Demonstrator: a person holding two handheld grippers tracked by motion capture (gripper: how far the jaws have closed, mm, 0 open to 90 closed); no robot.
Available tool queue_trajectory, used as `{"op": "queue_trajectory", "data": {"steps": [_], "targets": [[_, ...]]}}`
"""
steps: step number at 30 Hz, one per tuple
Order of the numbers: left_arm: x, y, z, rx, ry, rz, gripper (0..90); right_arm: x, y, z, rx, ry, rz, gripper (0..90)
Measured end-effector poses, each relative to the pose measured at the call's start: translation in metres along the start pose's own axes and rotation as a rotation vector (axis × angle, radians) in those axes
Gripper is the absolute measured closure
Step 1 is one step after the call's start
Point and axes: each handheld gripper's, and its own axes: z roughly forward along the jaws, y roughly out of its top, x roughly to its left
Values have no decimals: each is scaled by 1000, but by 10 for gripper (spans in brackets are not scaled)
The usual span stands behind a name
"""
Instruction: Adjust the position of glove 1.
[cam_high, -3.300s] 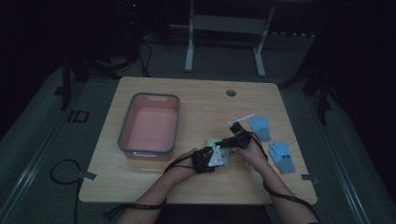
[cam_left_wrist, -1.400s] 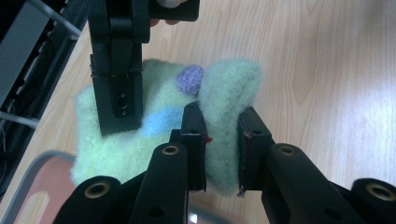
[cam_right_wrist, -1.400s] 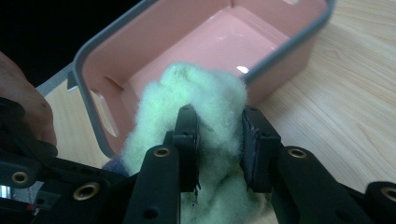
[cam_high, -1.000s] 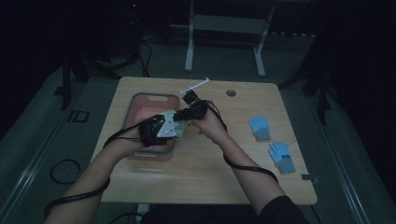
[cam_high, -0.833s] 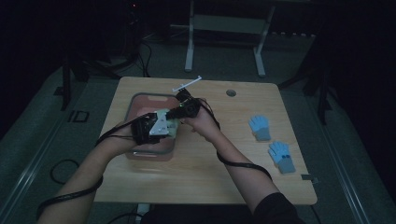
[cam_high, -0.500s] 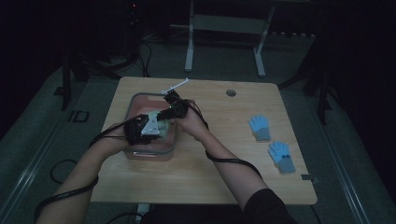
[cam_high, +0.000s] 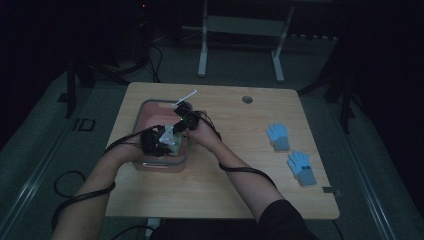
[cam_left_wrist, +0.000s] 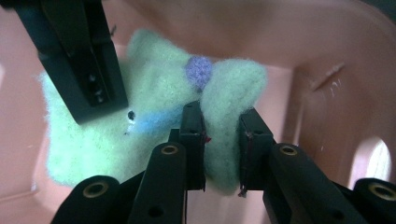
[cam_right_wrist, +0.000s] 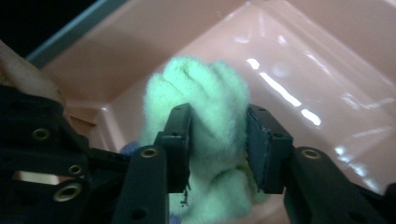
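A fuzzy pale green glove (cam_left_wrist: 159, 88) with a purple dot and a blue patch hangs inside the pink bin (cam_left_wrist: 327, 56). My left gripper (cam_left_wrist: 222, 140) is shut on one fold of it. My right gripper (cam_right_wrist: 217, 140) has another bunch of the glove (cam_right_wrist: 205, 88) between its pads; its jaws have just been opening, and the fluff still touches both pads. From above, both grippers (cam_high: 167, 142) (cam_high: 175, 131) meet low over the bin's near half (cam_high: 150, 165). One black finger of the right gripper (cam_left_wrist: 84, 60) crosses the left gripper view.
Two blue gloves (cam_high: 278, 136) (cam_high: 301, 167) lie on the wooden table's right side. A round cable hole (cam_high: 247, 99) sits near the far edge. Cables trail off the table's front edge. The bin's walls (cam_right_wrist: 289, 56) rise close around both grippers.
Both hands carried the green glove from the table's middle leftward over the pink bin and then lowered it inside. The right jaws stand a little wider.
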Motion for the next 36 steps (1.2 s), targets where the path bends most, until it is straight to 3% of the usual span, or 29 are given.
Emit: {"op": "queue_trajectory", "data": {"steps": [5, 8, 11, 12, 13, 14, 15, 18, 19, 22, 23, 24, 25, 32, 36], "targets": [[2, 3, 9, 23, -35, -21, 735, -6, -7, -18, -38, 4, 14, 538], [2, 4, 9, 31, -39, -34, 683, -6, -9, -26, -55, 12, 12, 516], [3, 4, 4, 34, -11, -85, 520, -6, -17, -43, -80, 23, -13, 461], [3, 4, 4, 34, -11, -85, 502, -6, -17, -43, -80, 23, -13, 461], [4, 3, -1, 7, 8, -123, 447, -7, -22, -52, -99, 25, -22, 442], [4, 3, -1, 7, 8, -123, 402, -7, -22, -52, -99, 25, -22, 442], [2, 5, -8, -21, 41, -151, 351, -8, -27, -61, -122, 31, -20, 399], [1, 6, -13, -45, 55, -175, 332, -8, -33, -69, -139, 31, -25, 385], [1, 6, -17, -40, 67, -208, 280, -8, -40, -74, -149, 28, -42, 363], [1, 5, -21, -53, 59, -241, 208, -8, -51, -81, -155, 40, -47, 304], [1, 6, -26, -75, 43, -281, 154, -8, -56, -85, -155, 42, -57, 283], [1, 6, -26, -75, 43, -281, 146, -8, -59, -87, -155, 45, -60, 267], [-2, 7, -30, -95, 37, -309, 138, -9, -63, -90, -158, 60, -61, 244], [-10, 16, -39, -149, 42, -352, 78, -13, -81, -104, -156, 52, -69, 220], [-15, 24, -42, -170, 51, -364, 67, -18, -90, -113, -180, 22, -84, 218]]}}
